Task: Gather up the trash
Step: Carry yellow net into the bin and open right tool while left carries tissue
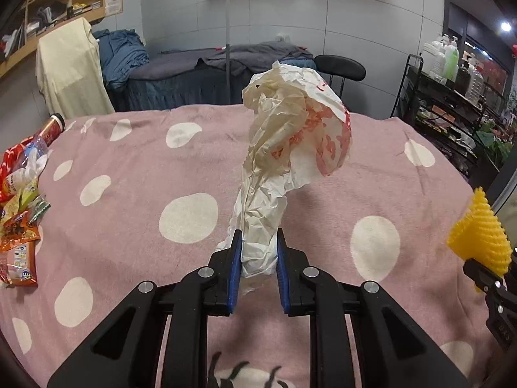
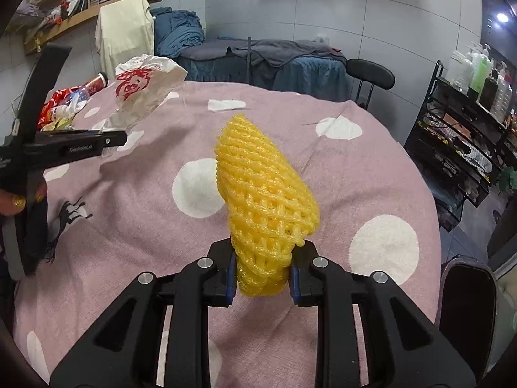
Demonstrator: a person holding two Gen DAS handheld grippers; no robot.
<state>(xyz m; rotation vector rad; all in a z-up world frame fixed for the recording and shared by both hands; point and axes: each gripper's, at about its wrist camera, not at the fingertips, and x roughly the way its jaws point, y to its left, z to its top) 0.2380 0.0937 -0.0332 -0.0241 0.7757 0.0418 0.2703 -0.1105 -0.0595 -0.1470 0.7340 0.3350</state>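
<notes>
My left gripper [image 1: 258,258] is shut on a crumpled white paper bag [image 1: 290,135] with red print and holds it above the pink spotted tablecloth [image 1: 161,168]. The bag also shows in the right wrist view [image 2: 142,87], held by the left gripper [image 2: 121,137] at the left. My right gripper [image 2: 261,271] is shut on a yellow foam net sleeve [image 2: 261,190] and holds it above the cloth. The sleeve also shows at the right edge of the left wrist view [image 1: 480,232]. A pile of snack wrappers and a bottle [image 1: 22,194] lies at the table's left edge.
Behind the table stand a massage bed with blue and grey covers [image 1: 200,74], a black stool [image 1: 339,68] and a chair draped in cream cloth [image 1: 71,68]. A black rack with bottles [image 1: 452,74] stands at the right. A dark bin [image 2: 468,297] sits by the table's right side.
</notes>
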